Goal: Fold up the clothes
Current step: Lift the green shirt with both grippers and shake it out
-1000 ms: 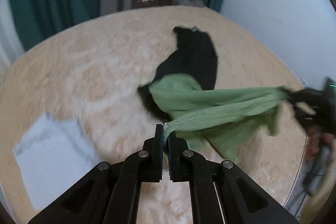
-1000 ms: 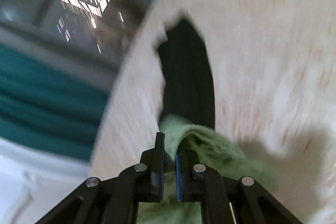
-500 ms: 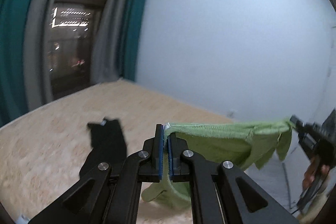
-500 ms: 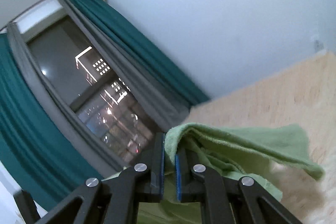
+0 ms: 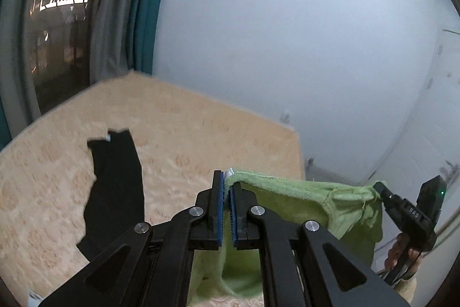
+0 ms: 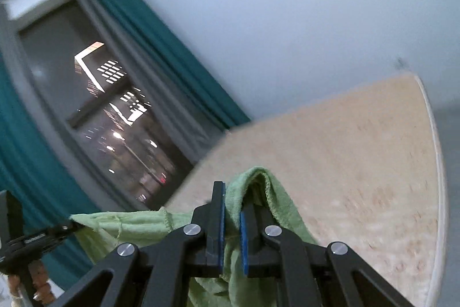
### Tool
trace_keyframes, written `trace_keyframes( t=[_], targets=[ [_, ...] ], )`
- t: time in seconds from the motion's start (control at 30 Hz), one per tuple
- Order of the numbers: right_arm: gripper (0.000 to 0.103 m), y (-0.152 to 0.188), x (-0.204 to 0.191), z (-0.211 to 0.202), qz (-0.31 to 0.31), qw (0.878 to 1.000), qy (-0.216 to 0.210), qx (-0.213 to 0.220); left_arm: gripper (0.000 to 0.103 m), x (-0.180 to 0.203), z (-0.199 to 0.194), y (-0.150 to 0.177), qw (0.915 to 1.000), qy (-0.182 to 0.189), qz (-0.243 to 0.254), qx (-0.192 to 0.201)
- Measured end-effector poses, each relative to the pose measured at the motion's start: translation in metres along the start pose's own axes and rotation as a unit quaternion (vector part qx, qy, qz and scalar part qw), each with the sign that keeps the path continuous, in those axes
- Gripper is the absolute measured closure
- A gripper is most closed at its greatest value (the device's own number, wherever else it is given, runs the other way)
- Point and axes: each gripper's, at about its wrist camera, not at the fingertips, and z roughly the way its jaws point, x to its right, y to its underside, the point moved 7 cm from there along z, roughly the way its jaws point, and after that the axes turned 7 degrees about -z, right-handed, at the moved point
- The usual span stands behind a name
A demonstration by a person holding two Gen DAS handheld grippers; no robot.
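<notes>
The green garment (image 5: 290,193) is up in the air, stretched out between the two grippers, well above the beige carpet (image 5: 178,134). Its top hem runs in a fairly taut line from one gripper across to the other, and the rest of the fabric droops below in loose folds. It looks like a soft, terry-ish knit with a stitched edge.

The left gripper (image 5: 227,183) is clamped on one corner of that hem, with the blue pads squeezed onto the cloth and a small white tag poking out right at the tips. The right gripper (image 6: 231,209) is closed on the other end, with a fat bunch of green fabric wedged between its pads and spilling over the right finger. In the left wrist view the right gripper (image 5: 379,187) shows up at the far right edge, with the person's hand (image 5: 401,252) wrapped around its handle. In the right wrist view the left gripper (image 6: 73,225) shows at the lower left, pinching its corner.

A black garment (image 5: 115,186) lies flat on the carpet to the left, apart from the green one. Behind the carpet are teal curtains (image 6: 161,48), a dark window (image 6: 115,111) with reflected lights, and a plain white wall (image 5: 287,33).
</notes>
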Motion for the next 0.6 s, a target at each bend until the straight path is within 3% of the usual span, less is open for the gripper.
trace_keyframes(
  t=[0.1,0.2,0.37,0.4,0.47,0.5,0.53,0.6],
  targets=[
    [0.097,0.01,0.032,0.074,0.003,0.998,0.031,-0.05,0.099,-0.012,0.082,-0.003,0.9982,-0.054,-0.007,-0.025],
    [0.097,0.014,0.059,0.15,-0.007,0.994,0.06,-0.089,0.099,-0.027,0.167,-0.007,0.991,-0.13,-0.012,-0.03],
    [0.096,0.03,0.117,0.225,-0.013,0.983,0.102,-0.153,0.099,-0.05,0.292,0.011,0.9766,-0.196,-0.034,-0.081],
    [0.093,0.047,0.132,0.228,-0.003,0.979,0.104,-0.173,0.099,-0.056,0.314,0.019,0.9721,-0.207,-0.044,-0.102],
    [0.076,0.08,0.162,0.232,0.015,0.971,0.109,-0.213,0.099,-0.065,0.349,0.038,0.9624,-0.229,-0.053,-0.137],
    [0.06,0.097,0.176,0.234,0.024,0.966,0.112,-0.232,0.099,-0.069,0.362,0.046,0.9588,-0.233,-0.05,-0.154],
    [0.052,0.114,0.191,0.236,0.033,0.96,0.114,-0.252,0.098,-0.072,0.373,0.055,0.9554,-0.236,-0.047,-0.172],
    [0.051,0.146,0.22,0.238,0.051,0.949,0.118,-0.289,0.091,-0.077,0.39,0.072,0.9475,-0.237,-0.04,-0.211]
  ],
)
